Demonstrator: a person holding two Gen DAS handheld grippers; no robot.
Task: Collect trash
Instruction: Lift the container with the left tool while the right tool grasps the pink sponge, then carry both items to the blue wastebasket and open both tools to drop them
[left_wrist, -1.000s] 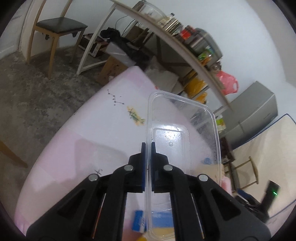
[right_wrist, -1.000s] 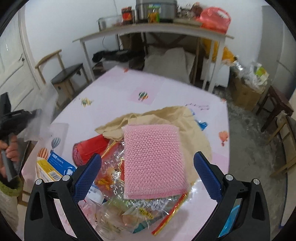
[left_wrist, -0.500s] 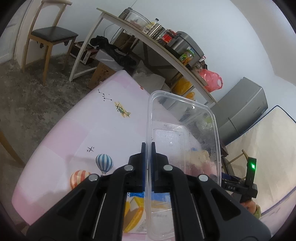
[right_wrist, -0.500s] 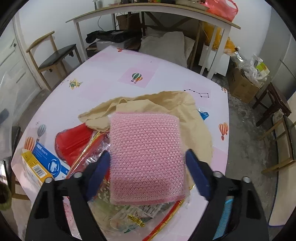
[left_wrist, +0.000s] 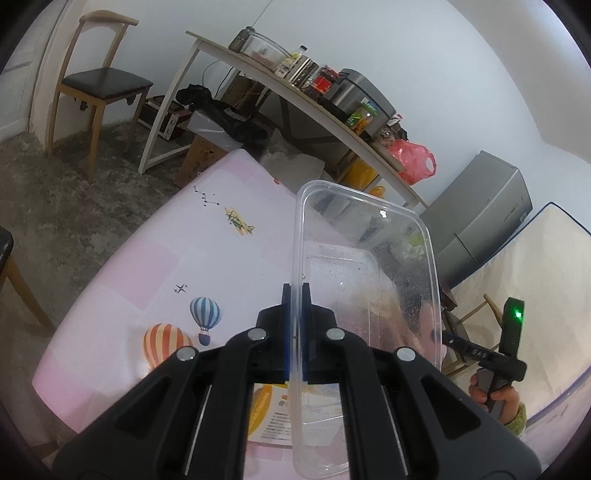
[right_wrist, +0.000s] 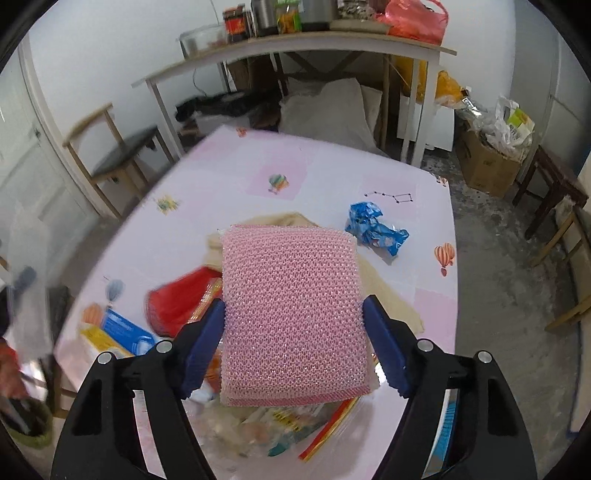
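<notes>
My left gripper (left_wrist: 296, 332) is shut on the rim of a clear plastic food container (left_wrist: 365, 280), held on edge above the near end of the pink table (left_wrist: 155, 258). My right gripper (right_wrist: 293, 336) is shut on a pink mesh scouring pad (right_wrist: 291, 314) and holds it lifted above a trash pile: a red cup (right_wrist: 181, 299), a beige cloth (right_wrist: 384, 291), clear and printed wrappers (right_wrist: 273, 428) and a blue-yellow box (right_wrist: 118, 332). A crumpled blue wrapper (right_wrist: 373, 229) lies further back on the table.
A wooden chair (left_wrist: 99, 81) stands left of the table, and a shelf table (right_wrist: 295, 44) with jars stands behind it. A cardboard box (right_wrist: 487, 166) and stool are on the right. A yellow box (left_wrist: 269, 410) lies under the left gripper.
My right gripper closed on the pink pad and lifted it off the pile, uncovering the blue wrapper behind. My left gripper, still holding the container, tilted and drew back so more of the table shows.
</notes>
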